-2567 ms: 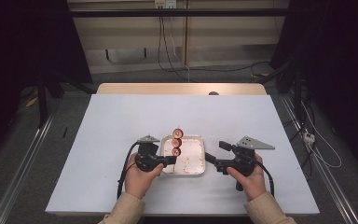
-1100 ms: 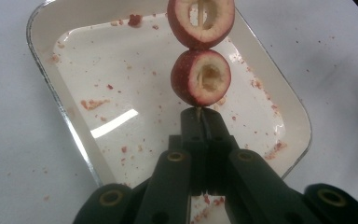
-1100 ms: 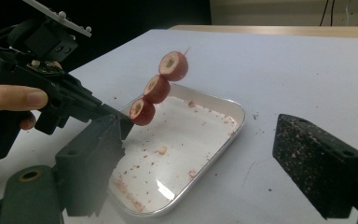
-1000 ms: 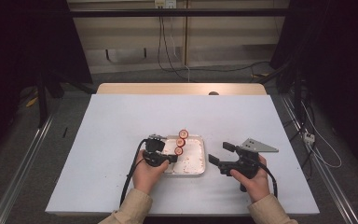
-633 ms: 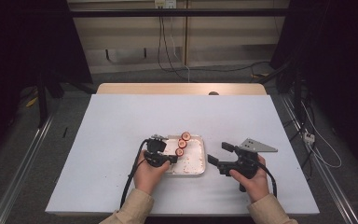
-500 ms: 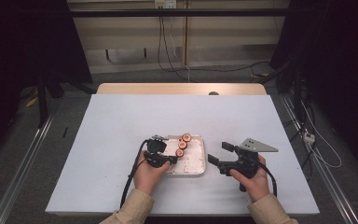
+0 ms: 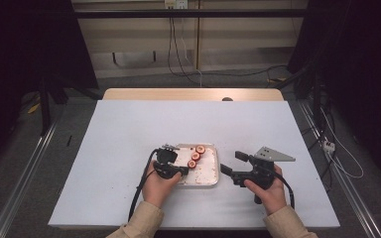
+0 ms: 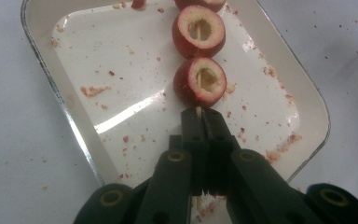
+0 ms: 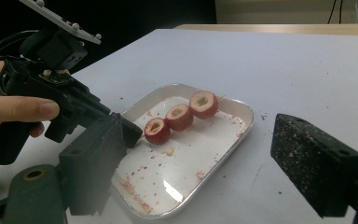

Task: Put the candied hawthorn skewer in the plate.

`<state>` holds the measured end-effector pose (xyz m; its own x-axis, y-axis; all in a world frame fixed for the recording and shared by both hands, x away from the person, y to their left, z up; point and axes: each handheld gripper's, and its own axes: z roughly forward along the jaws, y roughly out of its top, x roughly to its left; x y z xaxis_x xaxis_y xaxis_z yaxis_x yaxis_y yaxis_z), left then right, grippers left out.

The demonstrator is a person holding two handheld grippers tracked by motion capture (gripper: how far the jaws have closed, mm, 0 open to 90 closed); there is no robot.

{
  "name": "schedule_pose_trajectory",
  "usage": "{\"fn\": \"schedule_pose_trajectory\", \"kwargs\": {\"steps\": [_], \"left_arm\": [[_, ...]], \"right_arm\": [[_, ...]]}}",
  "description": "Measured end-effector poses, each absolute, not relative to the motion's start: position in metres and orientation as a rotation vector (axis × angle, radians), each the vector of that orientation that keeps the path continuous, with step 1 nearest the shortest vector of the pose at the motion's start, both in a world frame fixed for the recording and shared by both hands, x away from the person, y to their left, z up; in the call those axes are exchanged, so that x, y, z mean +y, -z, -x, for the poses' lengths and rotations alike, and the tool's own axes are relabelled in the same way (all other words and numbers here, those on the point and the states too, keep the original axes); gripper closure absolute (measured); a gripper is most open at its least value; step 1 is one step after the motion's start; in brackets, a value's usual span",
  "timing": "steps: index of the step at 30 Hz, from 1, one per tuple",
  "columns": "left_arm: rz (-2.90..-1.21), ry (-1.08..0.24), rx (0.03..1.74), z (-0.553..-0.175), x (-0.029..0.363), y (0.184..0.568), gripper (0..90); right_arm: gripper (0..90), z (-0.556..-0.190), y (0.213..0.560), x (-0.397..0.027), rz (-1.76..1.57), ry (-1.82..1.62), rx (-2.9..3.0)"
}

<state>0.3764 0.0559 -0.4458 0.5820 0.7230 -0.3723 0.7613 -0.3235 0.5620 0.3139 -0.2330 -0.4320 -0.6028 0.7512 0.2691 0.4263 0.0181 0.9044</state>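
— So, from the high view first: where does the skewer lie from each hand?

— The thin wooden skewer carrying three cored red fruit rounds (image 7: pixel 195 155) lies in the shallow white enamel tray (image 7: pixel 209 174) on the white table (image 7: pixel 129 134). It runs on a slant, from the left gripper (image 7: pixel 178 169) up and away toward the tray's far right corner. That gripper is at the near end of the stick; the right gripper (image 7: pixel 228 166) sits just beyond the tray's right rim, apart from the fruit.

— And the left gripper view?

— Its jaws are pressed together on the bare end of the skewer (image 8: pixel 198 111), right below the nearest fruit round (image 8: pixel 199 81). The stick's long axis continues straight ahead of the jaws, through the next round (image 8: pixel 198 31). The tray's rim (image 8: pixel 56 88) runs along both sides.

— The right gripper view?

— Its two black jaws stand wide apart with nothing between them. The three rounds (image 9: pixel 179 116) lie ahead and left of centre, in a row that crosses this gripper's line of sight, over the tray (image 9: pixel 223 140). The left gripper (image 9: pixel 126 131) meets the row at its near left end.

— So which hand acts?

— I'd judge the right: it is free, and the far tip of the stick points toward its side. It must come in across the axis.
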Motion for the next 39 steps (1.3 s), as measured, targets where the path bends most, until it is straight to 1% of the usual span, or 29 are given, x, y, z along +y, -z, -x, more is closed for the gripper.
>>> {"fn": "schedule_pose_trajectory", "kwargs": {"steps": [23, 35, 39], "left_arm": [[-2.091, 0.055, 1.156, -0.3746, 0.0553, 0.4421, 88.1], [-2.081, 0.060, 1.141, -0.3742, 0.0561, 0.4405, 85.1], [-2.078, 0.056, 1.137, -0.3742, 0.0564, 0.4395, 82.1]], "right_arm": [[17.0, -0.3140, 0.4312, -0.2304, -1.211, -1.612, 2.024], [17.0, -0.3136, 0.4316, -0.2297, -1.207, -1.611, 2.029], [17.0, -0.3136, 0.4321, -0.2297, -1.208, -1.611, 2.029]]}}
